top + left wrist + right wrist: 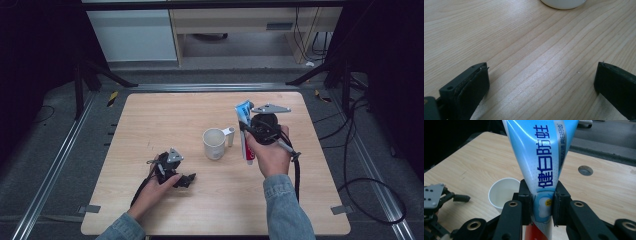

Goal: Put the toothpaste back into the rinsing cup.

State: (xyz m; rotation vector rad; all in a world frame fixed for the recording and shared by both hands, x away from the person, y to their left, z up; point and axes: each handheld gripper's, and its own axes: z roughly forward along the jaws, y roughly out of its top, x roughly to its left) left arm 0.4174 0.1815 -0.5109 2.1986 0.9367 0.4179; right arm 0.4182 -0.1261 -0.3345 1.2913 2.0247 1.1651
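In the high view a blue, white and red toothpaste tube [245, 131] stands upright above the table, just right of a white mug [214, 143]. My right gripper [246, 129] is shut on the tube's middle, blue flat end up and red end down. The right gripper view shows the tube [541, 157] pinched between both pads of the right gripper [542, 206], with the mug [502, 192] below and to the left. My left gripper [188, 180] rests low on the table at the front left, open. In its own view the left gripper [542, 67] holds nothing, and the mug's base [562, 3] lies ahead.
The wooden table [150, 115] has a round grommet hole [585, 170] near its far side. Dark stand legs and cables lie on the floor around the table. In the right gripper view the left gripper [434, 197] sits at the left edge.
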